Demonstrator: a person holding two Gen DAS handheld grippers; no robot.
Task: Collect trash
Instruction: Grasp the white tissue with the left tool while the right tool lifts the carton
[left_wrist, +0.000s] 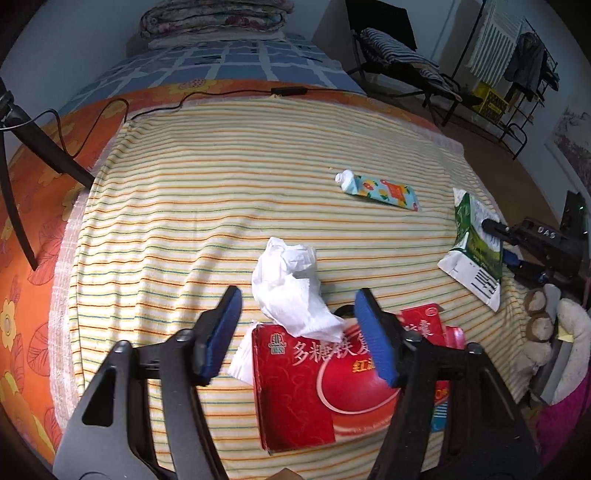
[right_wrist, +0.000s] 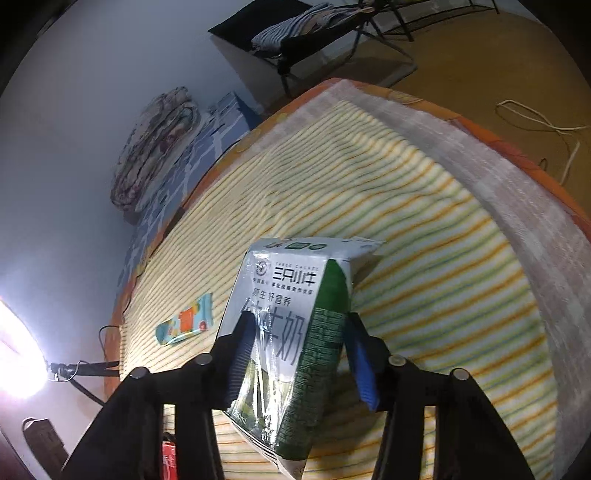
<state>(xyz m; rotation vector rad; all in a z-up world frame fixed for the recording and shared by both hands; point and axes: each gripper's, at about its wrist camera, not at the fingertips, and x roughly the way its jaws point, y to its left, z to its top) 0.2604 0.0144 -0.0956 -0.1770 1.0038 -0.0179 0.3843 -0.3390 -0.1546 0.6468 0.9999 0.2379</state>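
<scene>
Left gripper (left_wrist: 297, 332) hovers with fingers spread wide, nothing between them, above a crumpled tissue (left_wrist: 291, 291) that lies partly on a red box (left_wrist: 295, 384) at 6 o'clock on the striped blanket (left_wrist: 221, 184). Right gripper (right_wrist: 295, 354) is clamped on a green-and-white milk carton (right_wrist: 291, 332), blue pads (right_wrist: 364, 365) pressing both sides; in the left wrist view the carton (left_wrist: 476, 243) sits at 3 o'clock, at the blanket's edge. Toothpaste tube (left_wrist: 380, 190) lies flat at 1 o'clock, apart from both grippers.
</scene>
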